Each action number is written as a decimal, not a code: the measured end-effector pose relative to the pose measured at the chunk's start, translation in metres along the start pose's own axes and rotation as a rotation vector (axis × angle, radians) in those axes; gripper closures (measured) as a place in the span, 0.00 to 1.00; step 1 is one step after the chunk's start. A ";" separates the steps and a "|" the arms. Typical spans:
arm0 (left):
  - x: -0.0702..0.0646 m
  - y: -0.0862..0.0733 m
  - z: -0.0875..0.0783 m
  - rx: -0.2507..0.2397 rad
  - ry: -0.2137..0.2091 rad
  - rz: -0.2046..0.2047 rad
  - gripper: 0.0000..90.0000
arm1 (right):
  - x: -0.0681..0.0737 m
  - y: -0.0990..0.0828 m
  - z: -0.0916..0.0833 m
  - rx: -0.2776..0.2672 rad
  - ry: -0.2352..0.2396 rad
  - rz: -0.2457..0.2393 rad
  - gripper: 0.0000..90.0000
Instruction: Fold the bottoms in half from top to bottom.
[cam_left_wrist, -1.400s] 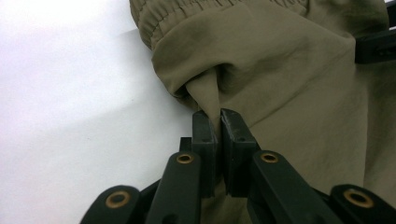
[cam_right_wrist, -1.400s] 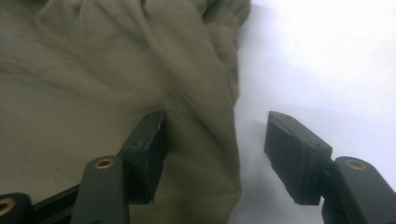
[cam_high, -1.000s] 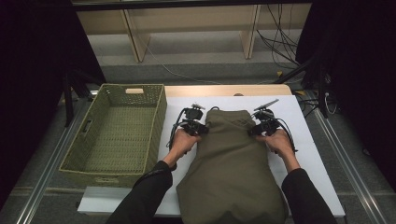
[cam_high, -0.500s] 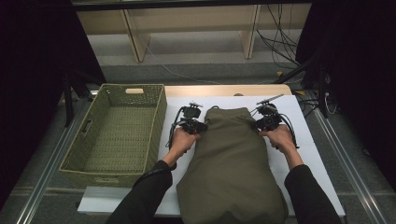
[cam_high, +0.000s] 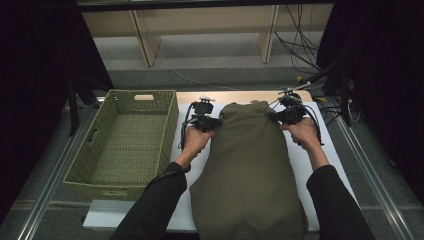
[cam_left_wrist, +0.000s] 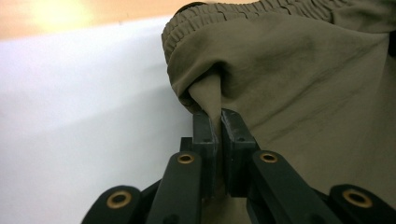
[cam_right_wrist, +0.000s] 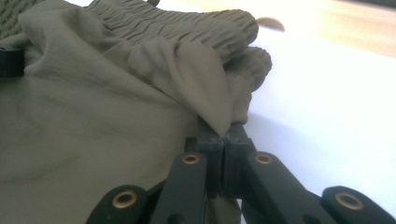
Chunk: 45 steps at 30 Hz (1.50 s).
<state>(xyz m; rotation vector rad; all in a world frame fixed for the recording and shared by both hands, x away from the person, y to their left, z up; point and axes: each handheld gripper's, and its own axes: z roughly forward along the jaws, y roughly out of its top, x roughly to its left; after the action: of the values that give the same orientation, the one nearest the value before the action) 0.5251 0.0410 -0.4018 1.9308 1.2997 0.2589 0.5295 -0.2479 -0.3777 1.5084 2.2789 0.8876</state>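
- A white desk with a pale wooden strip along its far edge, beyond the jaws.
- Grey floor farther off, with light wooden shelf legs.
- Black cables trail far right.
- Dark curtains flank both sides.

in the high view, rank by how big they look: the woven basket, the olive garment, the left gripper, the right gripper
1. olive garment, nearer the camera at its lower end, which may enlarge it
2. woven basket, close behind the garment
3. left gripper and right gripper: they look alike, so I won't rank them
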 end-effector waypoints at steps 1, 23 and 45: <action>0.000 0.003 -0.001 -0.005 0.002 0.000 0.94 | 0.000 0.002 -0.002 -0.005 -0.006 -0.003 0.99; -0.007 0.054 -0.027 -0.132 0.026 0.043 0.94 | 0.004 0.047 -0.037 -0.165 -0.076 -0.042 0.99; -0.022 -0.013 -0.043 -0.076 -0.149 0.136 0.94 | 0.015 -0.033 -0.056 -0.198 0.010 -0.119 0.98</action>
<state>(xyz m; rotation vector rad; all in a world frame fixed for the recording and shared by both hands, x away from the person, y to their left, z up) 0.4825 0.0457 -0.3761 1.9376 1.0495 0.2248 0.4696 -0.2626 -0.3532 1.2741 2.1879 1.0535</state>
